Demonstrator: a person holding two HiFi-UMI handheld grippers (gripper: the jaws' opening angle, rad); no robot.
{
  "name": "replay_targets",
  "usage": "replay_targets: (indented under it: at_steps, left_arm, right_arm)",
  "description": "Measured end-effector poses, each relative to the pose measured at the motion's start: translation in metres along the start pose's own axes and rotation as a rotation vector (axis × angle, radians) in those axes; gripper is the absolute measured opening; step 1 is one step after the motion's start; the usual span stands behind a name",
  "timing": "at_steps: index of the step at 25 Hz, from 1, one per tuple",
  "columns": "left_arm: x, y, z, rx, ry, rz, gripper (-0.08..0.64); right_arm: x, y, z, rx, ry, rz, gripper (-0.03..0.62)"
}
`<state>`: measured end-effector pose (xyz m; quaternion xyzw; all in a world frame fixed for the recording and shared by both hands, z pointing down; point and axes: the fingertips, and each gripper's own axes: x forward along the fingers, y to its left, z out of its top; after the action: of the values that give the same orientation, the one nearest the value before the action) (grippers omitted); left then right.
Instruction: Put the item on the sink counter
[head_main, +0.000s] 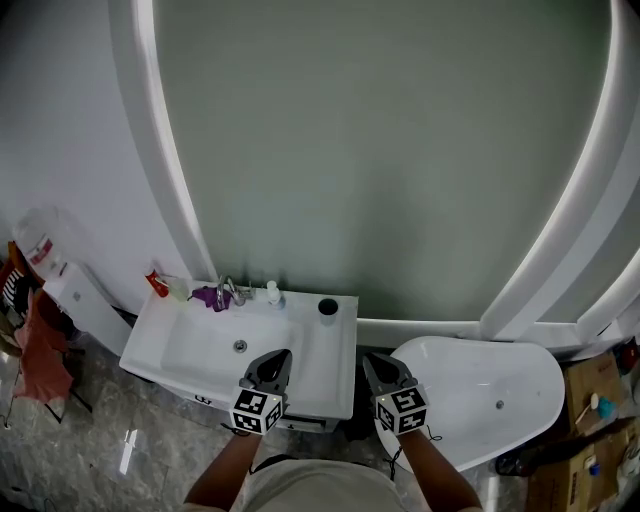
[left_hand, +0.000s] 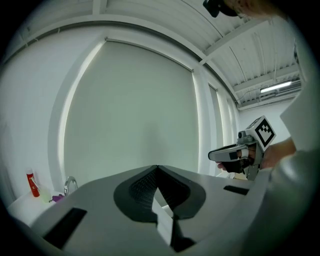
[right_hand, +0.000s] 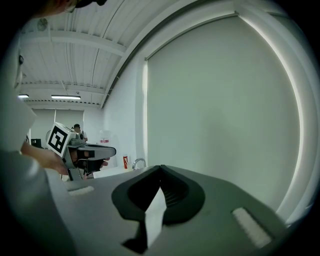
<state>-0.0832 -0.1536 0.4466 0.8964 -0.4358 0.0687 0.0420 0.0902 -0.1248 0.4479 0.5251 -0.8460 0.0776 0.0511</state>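
Note:
In the head view the white sink counter stands against the wall below me. Along its back edge are a red tube, a purple item, a chrome faucet, a small white bottle and a black round item. My left gripper hovers over the counter's front edge, jaws shut with nothing between them. My right gripper is beside it, just right of the counter, also shut and empty. Each gripper view shows the other gripper level beside it.
A white bathtub lies right of the counter. Cardboard boxes stand at the far right. A water dispenser and a red cloth on a stand are at the left. A large arched pale wall panel rises behind.

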Motion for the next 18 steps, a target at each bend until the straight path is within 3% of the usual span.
replay_targets:
  at_steps: [6,18]
  left_arm:
    - [-0.021,0.022,0.003,-0.039,-0.010,-0.008,0.006]
    - [-0.033,0.043,0.021,-0.007,-0.026,-0.064,0.008]
  right_arm:
    - [-0.005,0.012,0.008,-0.025,-0.009,-0.023,0.008]
    - [0.008,0.030,0.025,-0.011,-0.034,-0.069,0.008]
